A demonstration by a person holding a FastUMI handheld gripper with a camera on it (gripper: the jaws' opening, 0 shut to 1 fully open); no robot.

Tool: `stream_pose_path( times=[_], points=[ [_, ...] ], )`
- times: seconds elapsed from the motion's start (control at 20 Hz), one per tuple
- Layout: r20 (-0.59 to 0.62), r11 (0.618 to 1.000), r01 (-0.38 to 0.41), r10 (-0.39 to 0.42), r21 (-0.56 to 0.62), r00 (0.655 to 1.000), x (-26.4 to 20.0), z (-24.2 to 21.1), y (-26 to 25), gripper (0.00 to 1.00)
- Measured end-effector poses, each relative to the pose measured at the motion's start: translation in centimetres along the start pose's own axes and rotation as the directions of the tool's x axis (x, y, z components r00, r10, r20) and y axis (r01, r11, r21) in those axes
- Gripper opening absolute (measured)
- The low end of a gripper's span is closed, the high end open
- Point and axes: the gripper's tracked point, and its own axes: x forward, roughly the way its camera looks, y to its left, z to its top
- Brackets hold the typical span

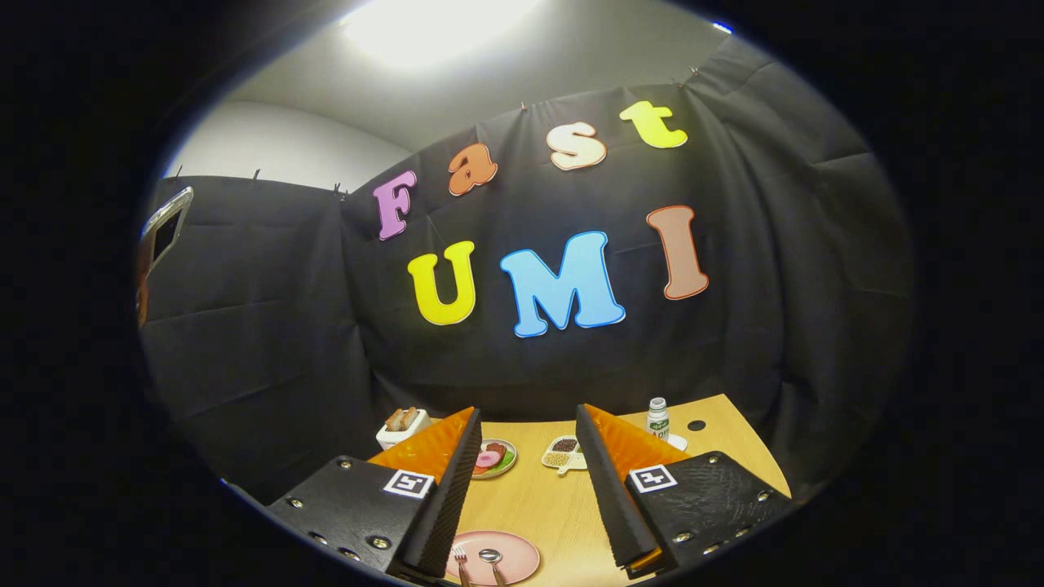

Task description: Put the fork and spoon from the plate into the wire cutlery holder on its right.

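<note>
At the far left, high against the booth's dark cloth wall, a phone-like device (165, 228) in a pale frame hangs tilted. Lower down, at the back left corner of the wooden bench (563, 505), a small white holder (403, 427) carries a few brown stick-shaped pieces standing in it, just beyond the left finger. The gripper (528, 432) is open, its two fingers spread well apart with nothing between them but bare bench and the things lying farther off. Near the base of the left finger, close under the camera, sits the pink plate (510, 562); part of it is hidden behind that finger. On the plate lie the fork (461, 559) and, just to its right, the spoon (491, 558), side by side with their heads pointing away from the camera; neither touches the fingers. Farther back, just beside the left finger's tip, a small plate (496, 457) holds pink and green food. To its right, next to the right finger's tip, a white divided dish (563, 453) carries dark and pale grains in separate compartments. Beyond the right finger stands a small white bottle (657, 418) with a green label, upright, and a dark round hole (696, 425) marks the bench near it.
</note>
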Motion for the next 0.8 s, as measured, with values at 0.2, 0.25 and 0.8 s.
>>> stream_pose_path(
  times=[0.2,0.25,0.8],
  points=[
    [-0.020,1.000,0.007,-0.007,-0.024,1.000,0.1,-1.2,0.0,0.72],
    [-0.032,0.999,0.010,-0.011,-0.038,0.999,0.1,-1.9,0.1,0.72],
    [-0.284,0.995,-0.051,0.025,-0.087,0.959,1.5,-15.6,3.2,0.72]
  ],
)
